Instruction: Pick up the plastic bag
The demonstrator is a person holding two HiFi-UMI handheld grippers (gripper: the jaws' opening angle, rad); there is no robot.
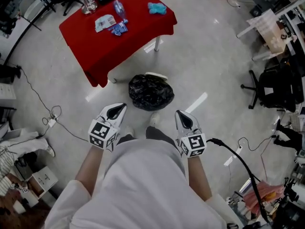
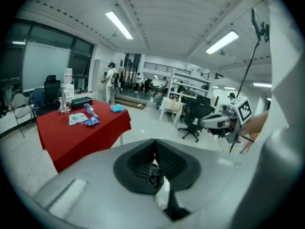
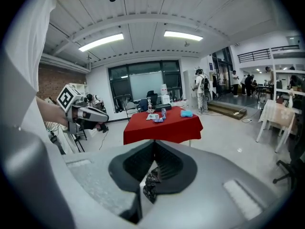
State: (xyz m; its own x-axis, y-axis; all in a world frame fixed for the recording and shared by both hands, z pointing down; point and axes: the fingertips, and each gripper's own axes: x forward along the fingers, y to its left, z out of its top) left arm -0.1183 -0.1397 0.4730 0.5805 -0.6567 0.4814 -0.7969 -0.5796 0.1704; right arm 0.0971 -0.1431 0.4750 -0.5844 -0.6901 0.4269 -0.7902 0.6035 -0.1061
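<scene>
The black plastic bag sits bunched on the grey floor in front of the red table. My left gripper is held above the floor, short of the bag and to its left, jaws shut and empty. Short of the bag on the right, my right gripper is likewise shut and empty. In the left gripper view the shut left gripper shows a bit of the black bag below its tips. The right gripper also shows the bag under its shut jaws.
On the red table lie a bottle, a blue cloth and papers. A white object lies just behind the bag. Cables trail on the floor at right, and an office chair stands far right.
</scene>
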